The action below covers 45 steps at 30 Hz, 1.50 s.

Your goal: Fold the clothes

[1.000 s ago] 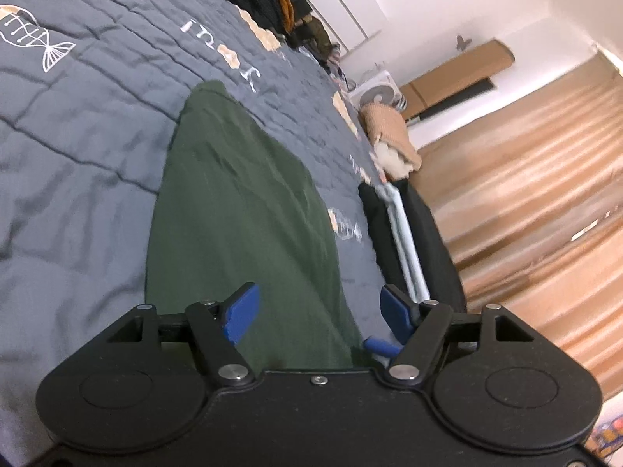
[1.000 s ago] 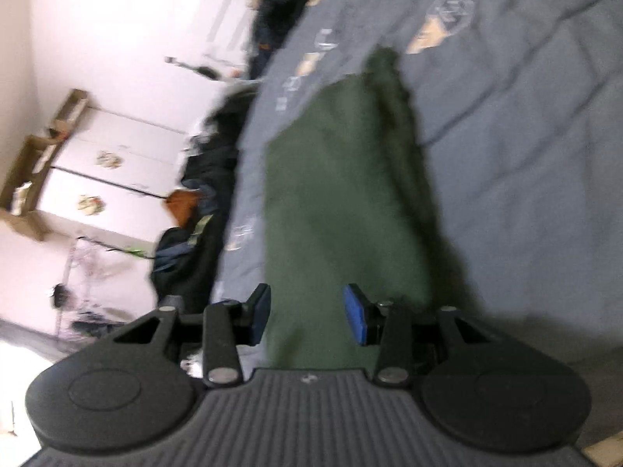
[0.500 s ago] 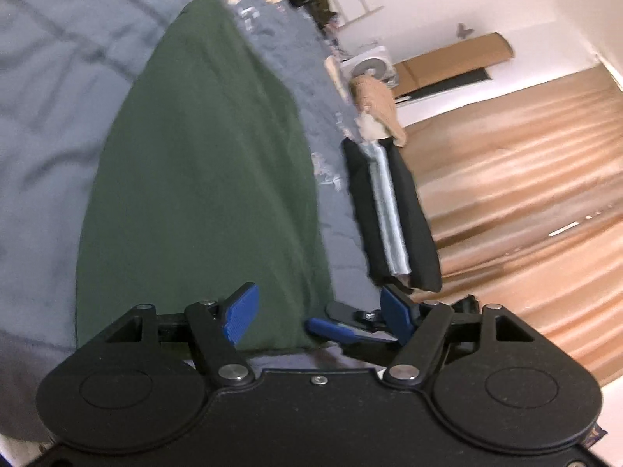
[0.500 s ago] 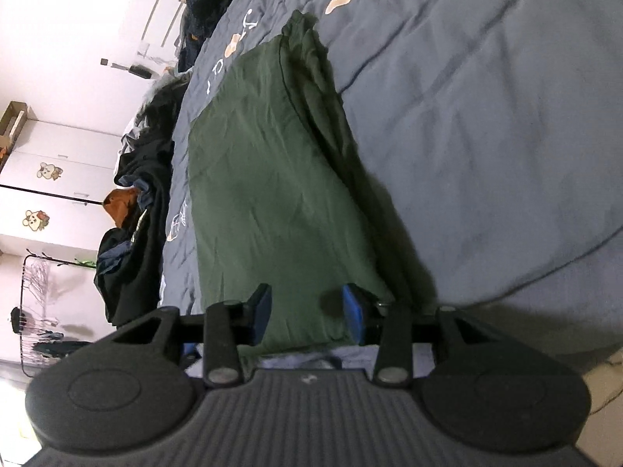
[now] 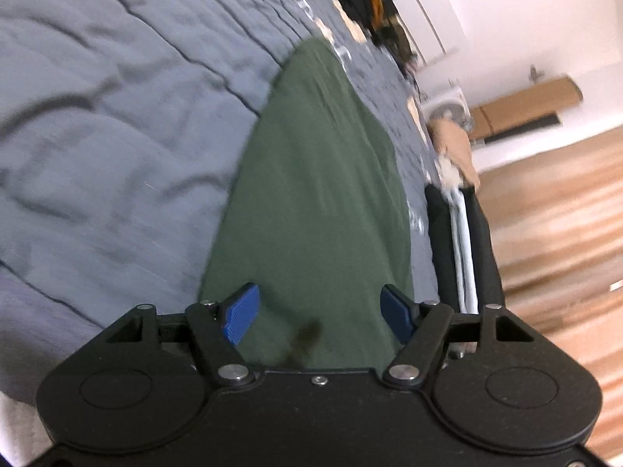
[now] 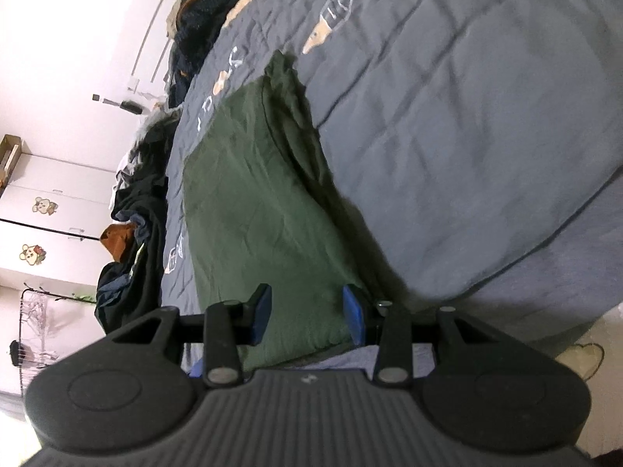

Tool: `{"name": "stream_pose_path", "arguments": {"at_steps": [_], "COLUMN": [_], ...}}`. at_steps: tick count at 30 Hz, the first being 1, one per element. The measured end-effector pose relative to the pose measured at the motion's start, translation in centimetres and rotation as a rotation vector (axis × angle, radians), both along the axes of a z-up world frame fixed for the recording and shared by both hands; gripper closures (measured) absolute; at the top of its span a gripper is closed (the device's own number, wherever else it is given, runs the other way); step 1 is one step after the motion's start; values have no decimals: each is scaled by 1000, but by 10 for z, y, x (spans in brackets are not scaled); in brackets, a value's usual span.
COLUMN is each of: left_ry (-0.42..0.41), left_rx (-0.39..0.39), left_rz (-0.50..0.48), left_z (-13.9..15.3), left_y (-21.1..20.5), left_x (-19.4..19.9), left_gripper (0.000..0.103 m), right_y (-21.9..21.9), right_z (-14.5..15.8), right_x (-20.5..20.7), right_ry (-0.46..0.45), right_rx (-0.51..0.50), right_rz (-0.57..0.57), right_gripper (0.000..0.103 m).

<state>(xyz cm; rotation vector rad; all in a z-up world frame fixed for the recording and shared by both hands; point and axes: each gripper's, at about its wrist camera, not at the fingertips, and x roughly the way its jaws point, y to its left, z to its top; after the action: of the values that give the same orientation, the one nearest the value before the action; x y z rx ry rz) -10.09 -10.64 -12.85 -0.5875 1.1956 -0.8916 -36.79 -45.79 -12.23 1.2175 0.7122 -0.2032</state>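
Left wrist view: the left hand-held gripper (image 5: 317,313) hovers with its blue-padded jaws spread wide and empty over the near end of the dark green, soft-knit garment (image 5: 319,194). The garment lies as a long, flat, smooth strip on the grey quilted bedcover (image 5: 109,116). Half a second ago the other gripper's blue fingers showed at this hem; they are now gone from this view, which suggests a release. A small dark mark sits near the hem. A folded black garment with a pale stripe (image 5: 463,241) lies beside it, apart.

Right wrist view: the right hand-held gripper (image 6: 307,317) is open, holding nothing, above the garment's near edge. The far side edge shows a bunched, doubled ridge. The strip appears folded lengthwise; whether further folds follow cannot be determined.
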Motion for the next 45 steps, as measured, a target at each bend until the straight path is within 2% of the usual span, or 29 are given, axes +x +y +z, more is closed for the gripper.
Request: {"name": "stream_pose_path", "arguments": {"at_steps": [5, 10, 12, 16, 27, 35, 40, 45], "left_ry": [-123, -108, -119, -125, -134, -134, -194, -222], "left_rx": [47, 103, 130, 136, 175, 179, 199, 186], "left_rz": [36, 19, 11, 16, -5, 1, 8, 4], "left_z": [22, 18, 15, 13, 9, 9, 20, 30], "left_y": [6, 3, 1, 0, -3, -2, -1, 5], "left_x": [-3, -1, -2, -4, -7, -8, -14, -25], "left_gripper": [32, 31, 31, 28, 28, 28, 28, 28], "right_y": [-2, -8, -7, -1, 18, 18, 24, 31], "right_z": [15, 16, 15, 16, 6, 6, 13, 20], "right_x": [-11, -14, -9, -2, 23, 18, 12, 6], "right_ry": [-55, -39, -38, -58, 78, 69, 57, 42], "right_rx": [-75, -134, -142, -157, -248, -227, -257, -288], "right_rz": [-97, -179, -165, -124, 16, -3, -28, -52], "right_gripper": [59, 59, 58, 57, 54, 54, 54, 53]}}
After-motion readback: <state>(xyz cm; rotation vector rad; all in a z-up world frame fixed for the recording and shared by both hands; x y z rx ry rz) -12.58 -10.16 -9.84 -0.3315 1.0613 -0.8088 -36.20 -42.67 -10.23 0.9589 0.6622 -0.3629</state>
